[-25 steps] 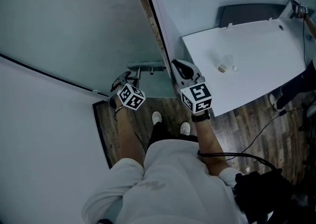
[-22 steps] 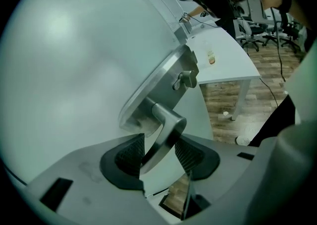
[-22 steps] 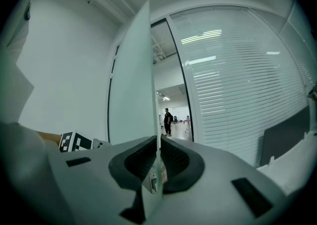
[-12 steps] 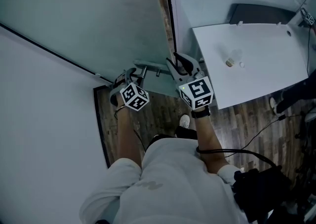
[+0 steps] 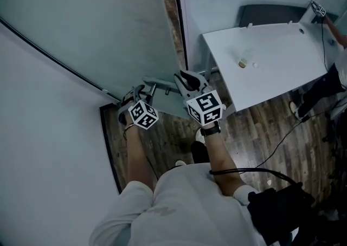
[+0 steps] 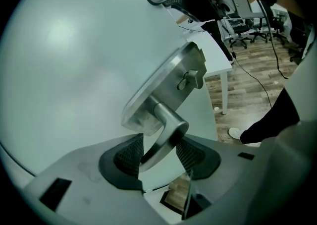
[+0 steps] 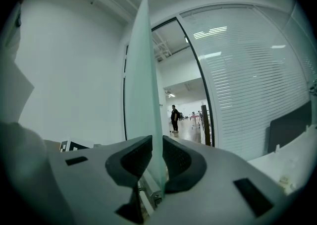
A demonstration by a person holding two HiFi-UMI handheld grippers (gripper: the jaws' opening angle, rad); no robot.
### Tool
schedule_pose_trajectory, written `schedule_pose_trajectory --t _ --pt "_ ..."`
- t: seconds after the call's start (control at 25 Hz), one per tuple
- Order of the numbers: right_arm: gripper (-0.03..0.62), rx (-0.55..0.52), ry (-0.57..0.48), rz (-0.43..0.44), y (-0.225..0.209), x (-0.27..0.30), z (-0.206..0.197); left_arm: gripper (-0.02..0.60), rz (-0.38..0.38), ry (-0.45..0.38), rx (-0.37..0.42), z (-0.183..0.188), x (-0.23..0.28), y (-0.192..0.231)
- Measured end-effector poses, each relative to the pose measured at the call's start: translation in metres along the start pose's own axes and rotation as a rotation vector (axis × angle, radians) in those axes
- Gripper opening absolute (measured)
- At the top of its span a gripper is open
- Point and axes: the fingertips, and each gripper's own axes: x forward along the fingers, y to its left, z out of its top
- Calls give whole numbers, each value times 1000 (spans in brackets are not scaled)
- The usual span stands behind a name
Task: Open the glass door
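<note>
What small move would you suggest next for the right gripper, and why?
Probably swing the glass door a little wider: the right gripper, whose jaws have just been closing, pinches its edge, and the doorway gap is narrow.

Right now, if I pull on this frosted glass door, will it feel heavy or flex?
The glass door is tall and frameless, so probably heavy to swing. It looks rigid, unlikely to flex. Its bare edge may chip if knocked; the metal lever handle seems safer.
</note>
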Motion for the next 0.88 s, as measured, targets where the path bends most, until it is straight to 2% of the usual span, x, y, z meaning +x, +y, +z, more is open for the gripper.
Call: schedule_pose_trajectory --t 0.16,0.36,0.44,0.56,0.64,0.76,0.88 --pt "64 2 -2 20 33 -19 -2 187 27 7 -6 -17 -24 -12" --pt "61 2 -7 65 70 -37 -7 201 46 -24 -19 -37 -49 -24" --pt "61 17 -17 98 83 -43 -11 206 16 -12 -12 -46 -55 -30" --pt "61 50 -28 175 103 -50 -13 212 -92 43 23 -60 -69 -41" --pt "61 59 -26 196 113 -53 -12 212 -112 53 39 -66 -77 -42" --pt "61 33 -21 199 123 -55 -18 212 -59 64 46 -75 -79 -44" --pt "61 4 -7 241 130 -59 -30 212 5 131 52 -82 -85 -54"
